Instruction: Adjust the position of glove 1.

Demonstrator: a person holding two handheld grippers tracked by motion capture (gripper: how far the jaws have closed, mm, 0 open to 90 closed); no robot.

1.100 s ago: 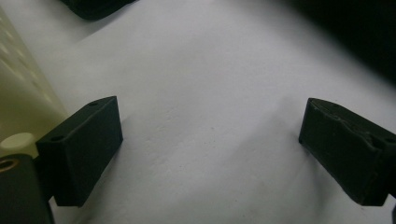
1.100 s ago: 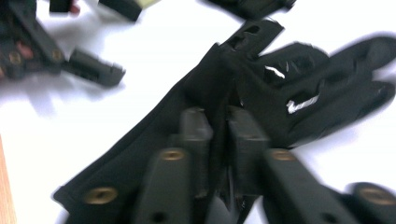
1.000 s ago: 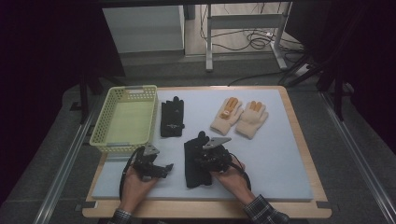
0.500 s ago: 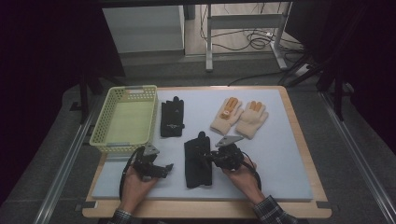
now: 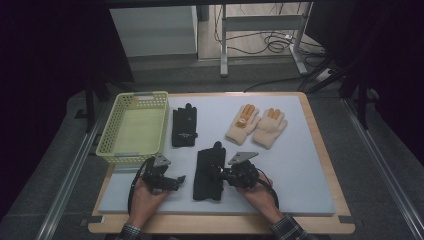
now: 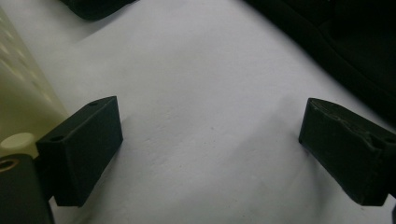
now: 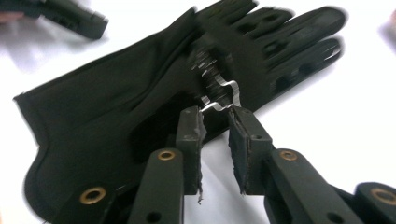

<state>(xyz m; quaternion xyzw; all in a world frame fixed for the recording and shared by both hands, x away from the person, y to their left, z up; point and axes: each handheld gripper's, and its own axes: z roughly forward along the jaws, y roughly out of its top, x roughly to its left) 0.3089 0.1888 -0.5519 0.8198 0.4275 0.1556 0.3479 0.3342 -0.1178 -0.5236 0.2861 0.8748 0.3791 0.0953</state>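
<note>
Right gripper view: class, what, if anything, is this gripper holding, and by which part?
Nothing is held yet. The right gripper has its jaws slightly apart at the side edge of the near black glove, not clamped on it.

black glove [image 7: 140,107] fingers motion-blurred, cuff cut off bottom-left
</note>
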